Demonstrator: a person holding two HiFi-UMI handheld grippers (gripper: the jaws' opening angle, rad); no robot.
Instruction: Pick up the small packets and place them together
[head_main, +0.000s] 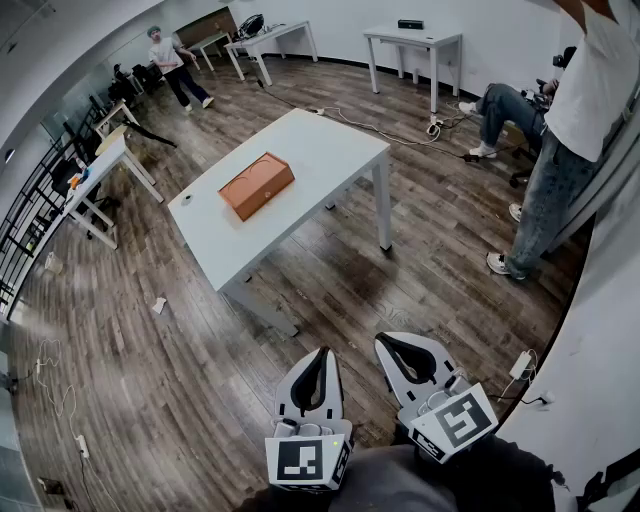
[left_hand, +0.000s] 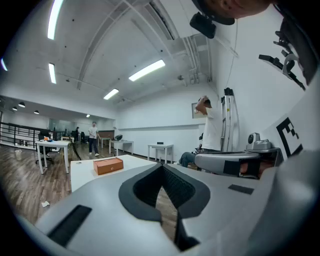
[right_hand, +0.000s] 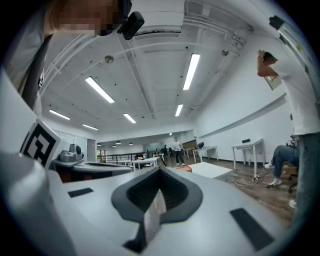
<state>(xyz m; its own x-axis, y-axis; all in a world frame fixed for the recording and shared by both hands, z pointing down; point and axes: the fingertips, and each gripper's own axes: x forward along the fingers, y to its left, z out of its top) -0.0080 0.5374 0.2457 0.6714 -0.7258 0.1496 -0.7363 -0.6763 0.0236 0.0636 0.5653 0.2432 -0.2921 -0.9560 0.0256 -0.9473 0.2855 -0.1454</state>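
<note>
I cannot make out any small packets. A white table (head_main: 330, 140) stands ahead on the wooden floor with an orange box (head_main: 257, 184) on it and a tiny object (head_main: 187, 198) near its left end. My left gripper (head_main: 323, 352) and right gripper (head_main: 385, 340) hang side by side low in the head view, well short of the table, both with jaws together. In the left gripper view the left gripper (left_hand: 162, 167) points toward the orange box (left_hand: 108, 165), holding nothing. In the right gripper view a thin pale sliver shows between the right gripper's (right_hand: 160, 172) pads; I cannot tell what it is.
A person (head_main: 570, 130) stands at the right by a white wall, another sits behind (head_main: 510, 105), and a third walks at the far left (head_main: 175, 65). More white tables (head_main: 415, 40) line the back wall, with desks (head_main: 100, 170) at the left. Cables lie on the floor.
</note>
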